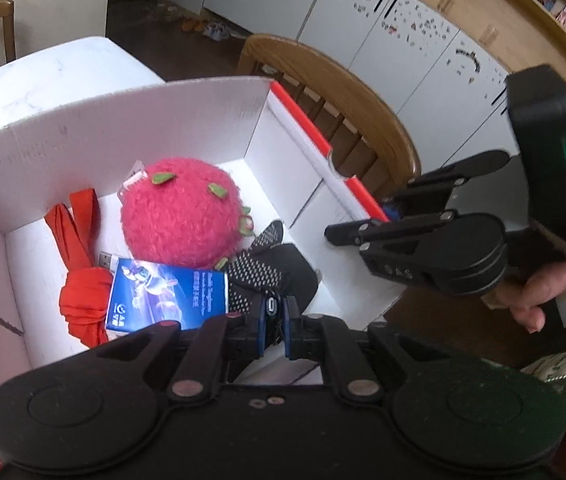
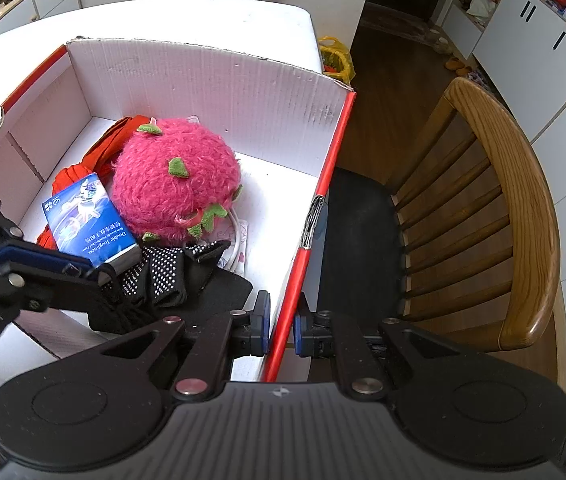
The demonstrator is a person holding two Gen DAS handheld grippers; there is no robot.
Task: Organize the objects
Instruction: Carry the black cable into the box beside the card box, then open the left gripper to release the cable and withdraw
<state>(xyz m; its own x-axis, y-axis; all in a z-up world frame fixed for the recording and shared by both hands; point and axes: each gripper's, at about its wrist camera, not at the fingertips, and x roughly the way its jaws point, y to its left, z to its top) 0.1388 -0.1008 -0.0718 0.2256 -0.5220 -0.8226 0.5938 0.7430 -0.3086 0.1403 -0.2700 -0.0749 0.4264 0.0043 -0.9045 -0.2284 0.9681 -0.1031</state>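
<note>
A white cardboard box (image 1: 163,120) with a red rim stands on the white table. Inside lie a pink dragon-fruit plush (image 1: 179,216), a red cloth strap (image 1: 83,280), a blue tissue pack (image 1: 163,296) and black dotted gloves (image 1: 259,272). My left gripper (image 1: 274,308) hangs low over the box's near end, shut on the plug of a black cable (image 2: 123,308) that dangles above the gloves (image 2: 155,272). My right gripper (image 2: 281,320) is shut on the box's red-edged right wall (image 2: 323,184); in the left wrist view the right gripper (image 1: 335,234) sits on that rim.
A wooden chair (image 2: 503,200) with a dark seat stands close against the box's right side. A white cable (image 2: 235,240) lies under the plush (image 2: 175,184). White cabinets (image 1: 403,40) line the far wall, and a hand (image 1: 539,296) holds the right gripper's handle.
</note>
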